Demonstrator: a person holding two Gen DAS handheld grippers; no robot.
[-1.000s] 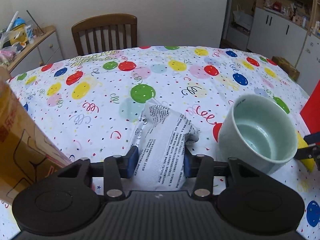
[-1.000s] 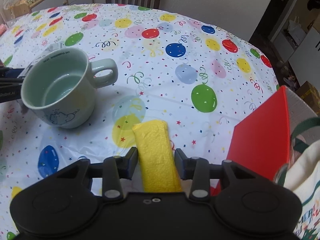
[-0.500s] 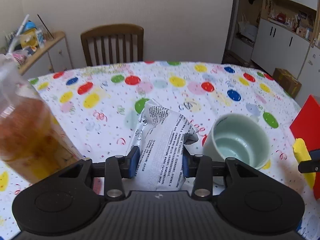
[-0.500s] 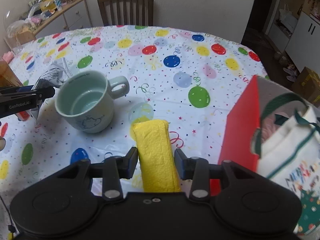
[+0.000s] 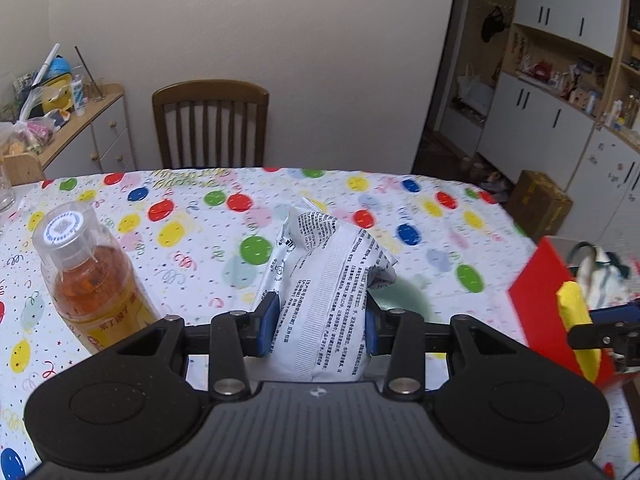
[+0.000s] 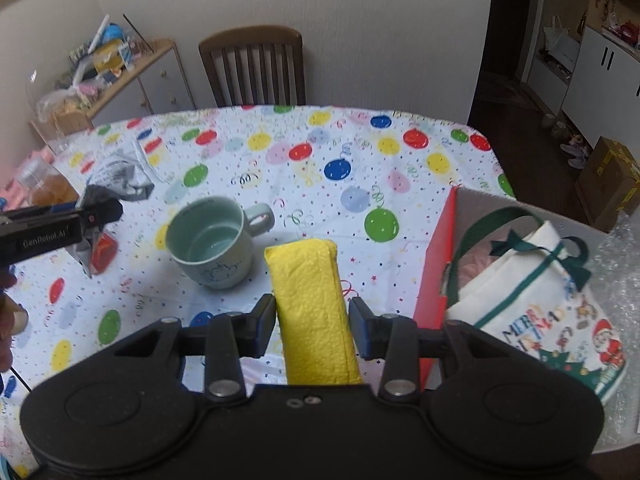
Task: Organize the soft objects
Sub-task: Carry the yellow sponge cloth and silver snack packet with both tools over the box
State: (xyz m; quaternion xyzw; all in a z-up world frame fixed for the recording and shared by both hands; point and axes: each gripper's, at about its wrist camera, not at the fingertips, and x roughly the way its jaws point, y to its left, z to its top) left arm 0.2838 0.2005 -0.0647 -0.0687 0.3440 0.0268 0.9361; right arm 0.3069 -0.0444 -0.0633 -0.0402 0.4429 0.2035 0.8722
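Observation:
My left gripper [image 5: 320, 328] is shut on a white printed soft packet [image 5: 328, 300] and holds it up above the balloon-print table [image 5: 200, 216]. My right gripper [image 6: 314, 328] is shut on a folded yellow cloth [image 6: 312, 300], also lifted; the cloth shows at the right edge of the left wrist view [image 5: 576, 320]. The left gripper with its packet [image 6: 120, 176] shows at the left of the right wrist view. A red box [image 6: 434, 264] stands at the right and holds a white Christmas tote bag [image 6: 540, 312].
A pale green mug [image 6: 216, 240] stands on the table between the grippers. A bottle of orange drink [image 5: 88, 280] stands at the left. A wooden chair [image 5: 210, 120] is behind the table, a sideboard [image 5: 80, 128] with clutter at the far left.
Both grippers have risen well above the table with their loads. The views now look down from higher; the red box's open top and the tote bag have come into view.

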